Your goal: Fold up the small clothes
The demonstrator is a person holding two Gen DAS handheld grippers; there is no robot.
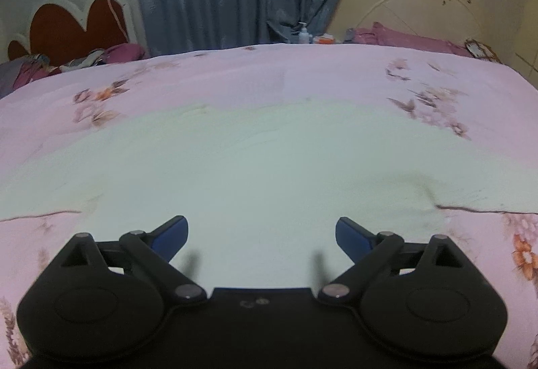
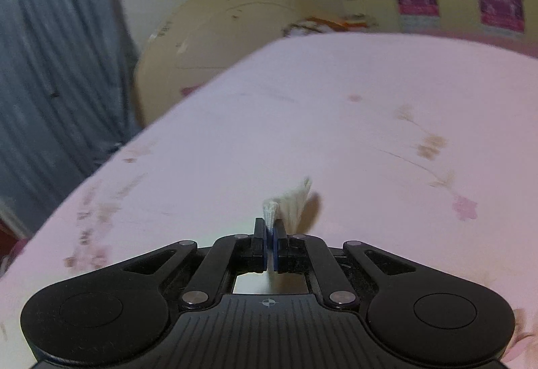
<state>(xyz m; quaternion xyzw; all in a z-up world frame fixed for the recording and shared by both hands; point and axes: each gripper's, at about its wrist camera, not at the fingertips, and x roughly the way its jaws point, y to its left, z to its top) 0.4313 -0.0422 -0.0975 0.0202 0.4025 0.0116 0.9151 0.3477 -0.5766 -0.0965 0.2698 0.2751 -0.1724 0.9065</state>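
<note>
My left gripper [image 1: 261, 234] hangs with jaws spread wide over the pale cloth [image 1: 255, 167] lying flat on the bed [image 1: 302, 73]. My right gripper [image 2: 270, 231] has its jaws clenched on a bunched white corner of cloth [image 2: 289, 204] above the bed.

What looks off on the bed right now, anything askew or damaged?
Little. The pale garment lies mostly flat on the pink bedspread, with one small raised wrinkle near its right edge. The right tongs pinch a bunched bit of white fabric. No damage visible.
</note>
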